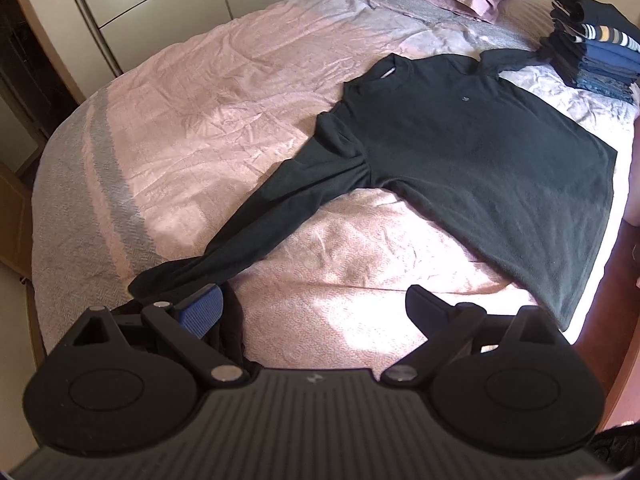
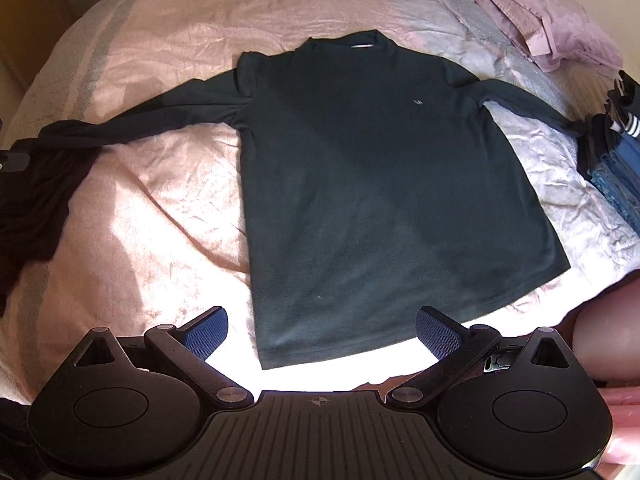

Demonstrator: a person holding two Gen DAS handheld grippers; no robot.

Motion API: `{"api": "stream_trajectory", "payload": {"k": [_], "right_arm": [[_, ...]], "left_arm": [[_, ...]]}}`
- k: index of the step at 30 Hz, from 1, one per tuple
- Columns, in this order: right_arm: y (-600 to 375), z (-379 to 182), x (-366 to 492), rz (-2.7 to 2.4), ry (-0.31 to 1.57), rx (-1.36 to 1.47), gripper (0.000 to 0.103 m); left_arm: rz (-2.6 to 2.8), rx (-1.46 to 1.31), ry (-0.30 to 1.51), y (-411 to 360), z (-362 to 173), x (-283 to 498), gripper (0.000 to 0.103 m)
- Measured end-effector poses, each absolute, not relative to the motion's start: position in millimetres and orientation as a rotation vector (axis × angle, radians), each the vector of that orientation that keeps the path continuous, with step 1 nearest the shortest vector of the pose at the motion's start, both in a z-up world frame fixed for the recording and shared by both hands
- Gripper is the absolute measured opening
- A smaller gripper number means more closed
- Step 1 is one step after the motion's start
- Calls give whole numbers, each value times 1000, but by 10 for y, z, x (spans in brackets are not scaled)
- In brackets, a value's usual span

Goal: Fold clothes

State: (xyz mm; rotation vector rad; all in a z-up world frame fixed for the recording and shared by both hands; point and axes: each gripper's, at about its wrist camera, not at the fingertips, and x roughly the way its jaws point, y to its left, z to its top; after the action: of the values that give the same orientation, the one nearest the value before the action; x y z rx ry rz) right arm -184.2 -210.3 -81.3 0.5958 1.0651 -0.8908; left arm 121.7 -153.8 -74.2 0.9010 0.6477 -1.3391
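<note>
We find the dark long-sleeved shirt (image 2: pixel 360 168) spread flat, front up, on the pink bedspread (image 2: pixel 168 184), both sleeves extended outward. This layout exposes every fold line. Our left gripper (image 1: pixel 314 306) hovers with jaws spread apart and empty; its left pad lies just beside the cuff of the near sleeve (image 1: pixel 256 220), so we judge a sleeve grasp comes next. Our right gripper (image 2: pixel 322 330) is likewise released, holding nothing, positioned above the hem to take the bottom edge. A stack of folded clothes (image 1: pixel 600 56) sits near the far sleeve, presumably the destination. Loose dark fabric (image 2: pixel 36 200) lies beside the left cuff.
</note>
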Motion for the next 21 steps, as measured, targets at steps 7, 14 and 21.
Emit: {"api": "stream_trajectory", "payload": {"k": [7, 14, 21], "right_arm": [[-2147, -883, -1181, -594, 946, 572, 102], [-2078, -1054, 142, -379, 881, 369, 60], [-2060, -1676, 1652, -180, 867, 146, 42]], "left_arm": [[-1197, 856, 659, -1170, -678, 1677, 96], [-1137, 843, 649, -1028, -906, 2539, 96], [-1117, 835, 653, -1167, -1347, 3171, 96]]}}
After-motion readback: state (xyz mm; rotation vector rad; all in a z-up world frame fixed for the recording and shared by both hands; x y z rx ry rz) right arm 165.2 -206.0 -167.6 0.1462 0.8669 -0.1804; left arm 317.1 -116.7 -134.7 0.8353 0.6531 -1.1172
